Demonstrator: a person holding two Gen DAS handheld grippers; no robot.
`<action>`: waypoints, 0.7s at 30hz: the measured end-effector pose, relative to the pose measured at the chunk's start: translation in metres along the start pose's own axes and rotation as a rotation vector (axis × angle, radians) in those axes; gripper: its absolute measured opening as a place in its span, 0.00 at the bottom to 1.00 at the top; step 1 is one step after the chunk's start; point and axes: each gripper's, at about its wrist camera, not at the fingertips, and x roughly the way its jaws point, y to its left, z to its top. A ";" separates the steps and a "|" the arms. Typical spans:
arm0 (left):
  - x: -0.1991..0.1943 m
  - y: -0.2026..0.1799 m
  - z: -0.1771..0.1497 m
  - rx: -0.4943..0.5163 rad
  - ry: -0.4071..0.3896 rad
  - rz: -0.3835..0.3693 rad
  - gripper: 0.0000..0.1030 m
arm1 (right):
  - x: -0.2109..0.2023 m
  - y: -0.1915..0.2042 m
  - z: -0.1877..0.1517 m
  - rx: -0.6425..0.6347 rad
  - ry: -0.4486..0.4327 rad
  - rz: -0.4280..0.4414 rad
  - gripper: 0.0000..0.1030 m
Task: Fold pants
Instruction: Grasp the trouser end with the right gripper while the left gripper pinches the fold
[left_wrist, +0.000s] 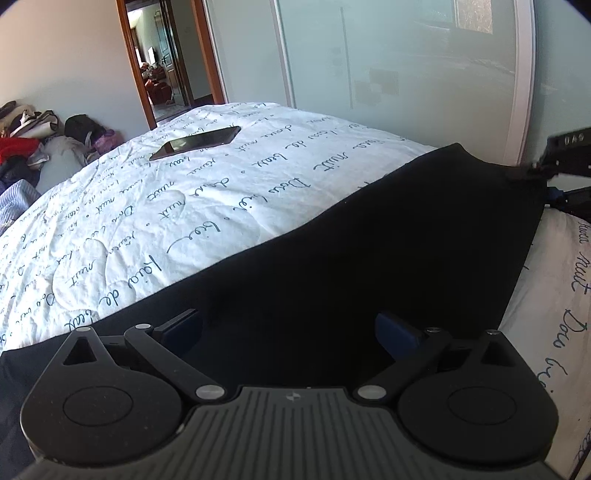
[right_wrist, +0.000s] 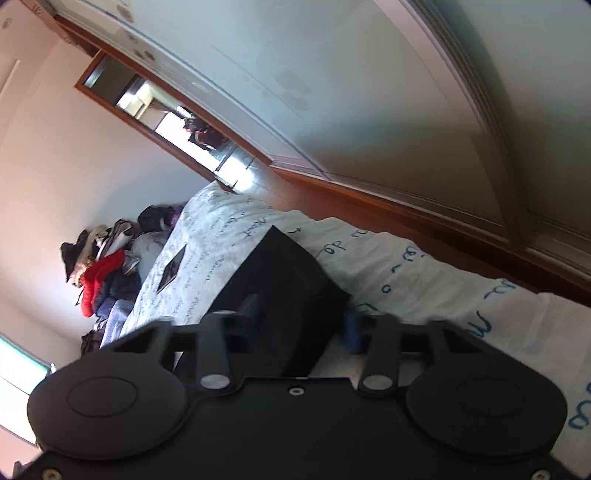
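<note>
Black pants (left_wrist: 369, 258) lie spread across a white quilted bed (left_wrist: 184, 203) printed with dark script. My left gripper (left_wrist: 288, 328) hangs low over their near part, open, its two fingers wide apart with the cloth beneath them. At the right edge of the left wrist view my right gripper (left_wrist: 543, 182) reaches in at the far corner of the pants. The right wrist view is rolled sideways; there my right gripper (right_wrist: 301, 319) is shut on a thick edge of the pants (right_wrist: 284, 280), which fills the space between its fingers.
A dark phone (left_wrist: 195, 142) lies on the quilt beyond the pants. A heap of clothes (left_wrist: 22, 147) sits past the bed's left side. Frosted sliding doors (left_wrist: 406, 74) stand close behind the bed, with an open doorway (left_wrist: 166, 66) to their left.
</note>
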 end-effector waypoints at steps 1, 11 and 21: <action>-0.001 0.001 0.001 -0.001 -0.005 0.002 0.98 | -0.001 -0.003 0.001 0.008 -0.010 0.000 0.20; -0.003 0.022 0.020 -0.148 0.013 -0.067 0.98 | -0.020 0.088 -0.041 -0.724 -0.119 -0.123 0.12; 0.018 0.048 0.050 -0.506 0.032 -0.360 0.98 | -0.007 0.133 -0.111 -1.147 0.004 -0.066 0.12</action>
